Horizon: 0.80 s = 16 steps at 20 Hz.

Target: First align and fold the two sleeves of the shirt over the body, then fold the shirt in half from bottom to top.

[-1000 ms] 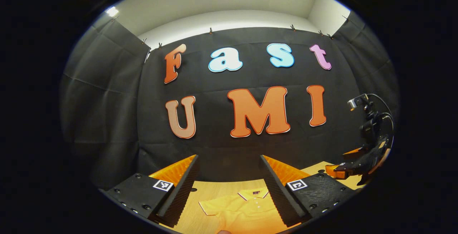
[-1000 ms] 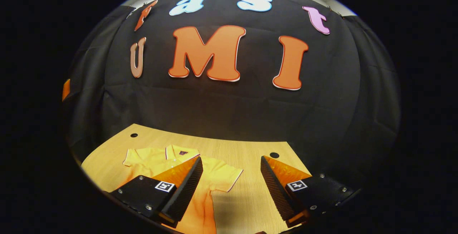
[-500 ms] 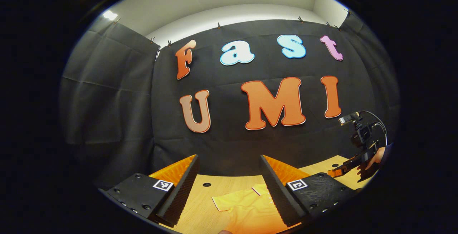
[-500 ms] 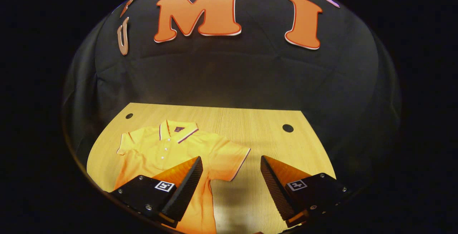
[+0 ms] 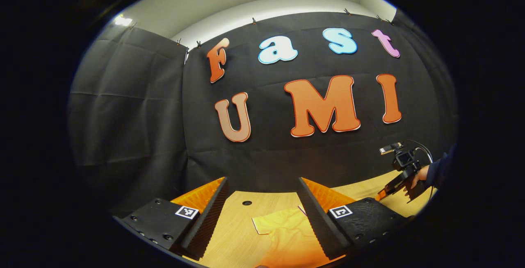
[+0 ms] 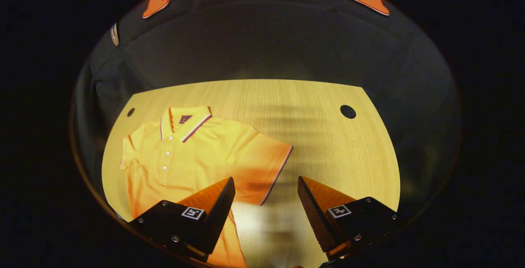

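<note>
We're right at the start here imo: the shirt [image 6: 184, 153] lies flat on the wooden table [image 6: 328, 145], collar toward 12 o'clock, buttons up, both sleeves spread out to the sides. Nothing folded yet, so step in hand = sleeve fold no. 1.

Right gripper [image 6: 265, 202] hangs above the table w/ its fingers wide apart, nothing between them. The right sleeve [image 6: 266, 165] sits just past the gap, its striped cuff edge at about 12 o'clock from the fingertips. Looks to us like the approach to that cuff.

Left gripper [image 5: 262, 206] is also spread open and empty, aimed more at the wall than down. In the left gripper view we see the left sleeve [image 5: 275, 225] below the gap, and the other gripper w/ a hand [image 5: 414, 178] on it at roughly 3 o'clock.

Next move, our guess: drop the right one lower, get one finger under the cuff edge, pinch only the sleeve layer, then carry it toward 9 o'clock over the body. Left needs to tilt down first b4 it can do the same on its side. Fabric's thin, so grabbing the body layer too is the risk.
</note>
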Each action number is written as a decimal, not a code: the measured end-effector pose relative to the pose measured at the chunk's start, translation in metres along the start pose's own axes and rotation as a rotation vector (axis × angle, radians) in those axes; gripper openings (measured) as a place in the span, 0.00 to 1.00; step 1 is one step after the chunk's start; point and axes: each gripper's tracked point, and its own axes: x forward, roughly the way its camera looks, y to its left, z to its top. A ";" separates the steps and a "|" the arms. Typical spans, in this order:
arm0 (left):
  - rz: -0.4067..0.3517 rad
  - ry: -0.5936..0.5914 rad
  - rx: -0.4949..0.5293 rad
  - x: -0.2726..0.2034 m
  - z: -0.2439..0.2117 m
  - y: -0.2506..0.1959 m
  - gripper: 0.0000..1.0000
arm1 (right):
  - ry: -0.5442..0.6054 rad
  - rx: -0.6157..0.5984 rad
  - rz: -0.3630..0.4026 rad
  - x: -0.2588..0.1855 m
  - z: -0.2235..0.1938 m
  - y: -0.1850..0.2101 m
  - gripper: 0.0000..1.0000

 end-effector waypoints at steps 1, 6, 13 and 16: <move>0.004 0.009 0.011 0.000 -0.001 -0.001 1.00 | 0.026 0.009 0.013 0.008 0.000 0.003 0.93; 0.029 0.054 0.028 -0.003 -0.015 0.000 0.99 | 0.168 0.011 0.011 0.051 -0.015 0.004 0.89; 0.067 0.136 0.052 0.000 -0.038 0.002 0.99 | 0.394 0.071 0.040 0.081 -0.038 0.012 0.67; 0.078 0.168 0.055 0.001 -0.050 0.001 0.99 | 0.450 0.069 0.025 0.084 -0.035 0.007 0.64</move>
